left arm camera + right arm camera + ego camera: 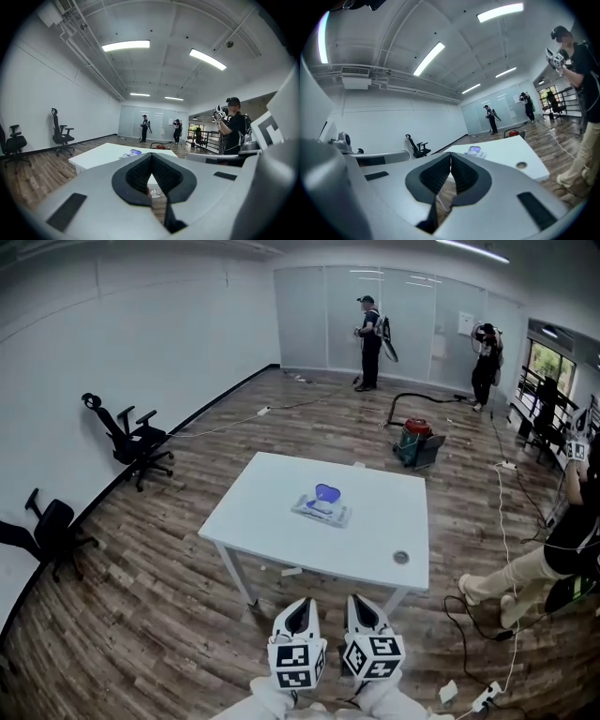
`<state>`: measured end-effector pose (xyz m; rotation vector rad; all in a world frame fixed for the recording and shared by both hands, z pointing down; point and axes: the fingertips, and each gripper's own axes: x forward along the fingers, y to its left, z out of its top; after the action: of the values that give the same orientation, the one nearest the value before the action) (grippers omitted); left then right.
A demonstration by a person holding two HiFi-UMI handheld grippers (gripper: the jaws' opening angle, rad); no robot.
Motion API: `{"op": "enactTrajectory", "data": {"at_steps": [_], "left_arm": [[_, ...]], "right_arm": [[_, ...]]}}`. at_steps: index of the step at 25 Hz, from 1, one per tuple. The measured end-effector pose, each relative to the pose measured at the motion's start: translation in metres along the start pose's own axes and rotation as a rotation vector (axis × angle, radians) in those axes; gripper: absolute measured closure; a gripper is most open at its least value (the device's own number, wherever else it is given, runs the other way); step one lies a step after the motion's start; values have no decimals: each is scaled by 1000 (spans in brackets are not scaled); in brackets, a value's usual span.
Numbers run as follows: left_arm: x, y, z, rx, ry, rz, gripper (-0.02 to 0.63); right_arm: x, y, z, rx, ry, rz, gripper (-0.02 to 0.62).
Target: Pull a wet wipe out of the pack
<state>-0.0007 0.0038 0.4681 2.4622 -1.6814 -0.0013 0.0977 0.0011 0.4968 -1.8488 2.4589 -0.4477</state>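
Holding L gripper (300,607) and R gripper (361,606) side by side at btm of head view, just off near edge of table (375,526), over wood floor. Pressing both pairs of jaws together, tips meeting, nothing btwn them, same in each gripper view. Seeing wet wipe pack (321,506) lying flat near ctr of tabletop, well apart from both grippers, ahead of them and roughly in line w/ the gap btwn the two. Showing blue lid (327,491) flipped up at pack's far side. Not making out what's inside the pack: too small. Also seeing round hole (401,557) in tabletop near its near-right corner, right of pack. Noting red vacuum (415,439) sitting on floor beyond table, and office chairs (131,437) standing by left wall.
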Motion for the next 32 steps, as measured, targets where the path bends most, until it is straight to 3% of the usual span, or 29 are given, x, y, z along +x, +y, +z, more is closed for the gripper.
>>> {"op": "enactTrajectory", "data": {"at_steps": [12,32], "left_arm": [[14,10,-9,-8,25,29,606],[81,29,6,-5,-11,-11,606]], "right_arm": [[15,-12,-2,7,33,7,586],[76,-28,11,-2,9,-14,586]]}}
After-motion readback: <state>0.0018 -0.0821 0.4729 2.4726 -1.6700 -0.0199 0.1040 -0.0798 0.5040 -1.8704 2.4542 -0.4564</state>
